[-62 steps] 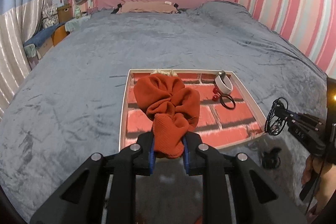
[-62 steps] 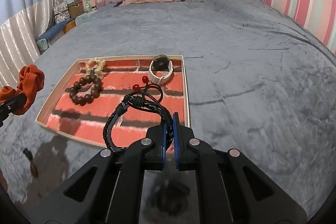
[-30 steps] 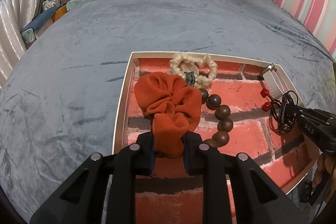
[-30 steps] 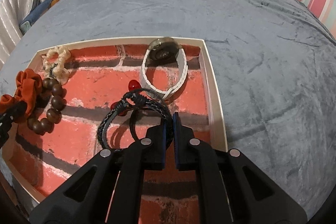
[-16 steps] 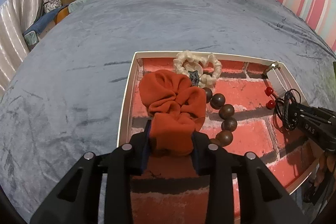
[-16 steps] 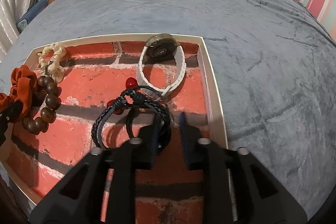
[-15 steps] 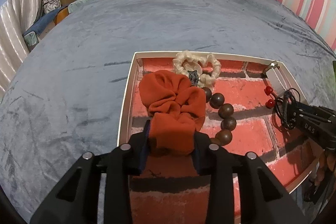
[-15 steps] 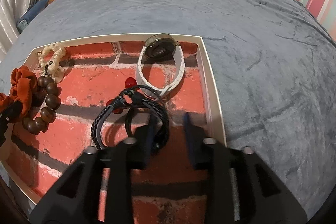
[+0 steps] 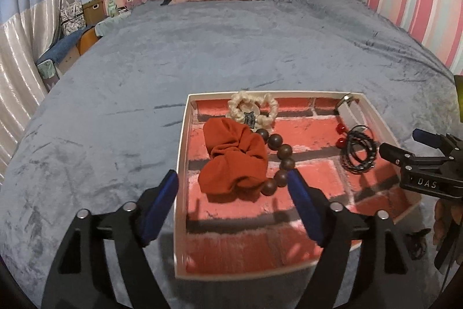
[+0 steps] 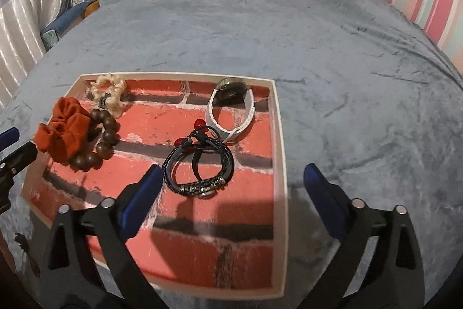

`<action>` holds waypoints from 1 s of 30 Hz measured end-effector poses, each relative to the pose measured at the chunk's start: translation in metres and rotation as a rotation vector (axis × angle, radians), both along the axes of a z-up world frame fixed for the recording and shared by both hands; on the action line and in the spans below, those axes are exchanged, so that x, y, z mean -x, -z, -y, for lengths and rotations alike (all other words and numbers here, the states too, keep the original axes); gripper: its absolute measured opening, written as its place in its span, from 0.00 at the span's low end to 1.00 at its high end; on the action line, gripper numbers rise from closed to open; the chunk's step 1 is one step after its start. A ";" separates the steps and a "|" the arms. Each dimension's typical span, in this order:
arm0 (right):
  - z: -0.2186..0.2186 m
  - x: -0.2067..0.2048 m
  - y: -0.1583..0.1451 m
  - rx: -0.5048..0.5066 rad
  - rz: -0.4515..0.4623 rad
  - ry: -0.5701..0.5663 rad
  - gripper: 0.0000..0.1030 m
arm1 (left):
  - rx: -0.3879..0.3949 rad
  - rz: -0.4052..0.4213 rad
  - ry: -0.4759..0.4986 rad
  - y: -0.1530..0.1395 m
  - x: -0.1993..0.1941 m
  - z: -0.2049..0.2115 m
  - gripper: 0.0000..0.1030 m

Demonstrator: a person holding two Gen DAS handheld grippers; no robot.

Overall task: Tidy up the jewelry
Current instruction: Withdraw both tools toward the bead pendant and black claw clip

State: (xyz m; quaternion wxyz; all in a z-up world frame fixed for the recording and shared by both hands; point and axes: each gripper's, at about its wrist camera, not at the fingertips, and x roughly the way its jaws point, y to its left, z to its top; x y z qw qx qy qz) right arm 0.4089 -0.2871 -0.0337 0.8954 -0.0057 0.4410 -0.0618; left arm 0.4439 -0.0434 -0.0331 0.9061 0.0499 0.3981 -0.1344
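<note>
Risk: scrunchie [image 9: 235,161] lying partly on beads [image 9: 279,161], cords [image 10: 199,167] loosely coiled; could snag on a passing finger and drag out of tray [image 9: 181,164]. Left gripper [image 9: 231,204] wide, jaws opening, nothing between the pads. Right gripper [image 10: 231,200] likewise. Tray on bed [image 9: 231,48] holds scrunchie, beads, cords, cream scrunchie [image 9: 251,109], watch [image 10: 231,109].

Wooden bead bracelet [image 9: 277,161] partly hidden under orange scrunchie [image 9: 234,161].
</note>
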 end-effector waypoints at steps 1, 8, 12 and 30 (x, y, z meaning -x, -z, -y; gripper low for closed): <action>0.000 0.005 -0.003 0.001 0.007 0.001 0.96 | 0.006 0.006 0.002 -0.005 0.005 -0.002 0.79; -0.002 0.043 -0.020 0.027 0.040 -0.009 0.96 | 0.023 0.038 -0.004 -0.029 0.043 -0.018 0.85; -0.004 0.069 -0.029 0.036 0.070 -0.015 0.96 | 0.036 0.055 -0.004 -0.040 0.068 -0.029 0.87; -0.010 0.178 -0.021 0.049 0.174 0.013 0.96 | 0.064 0.081 -0.057 -0.023 0.158 -0.079 0.90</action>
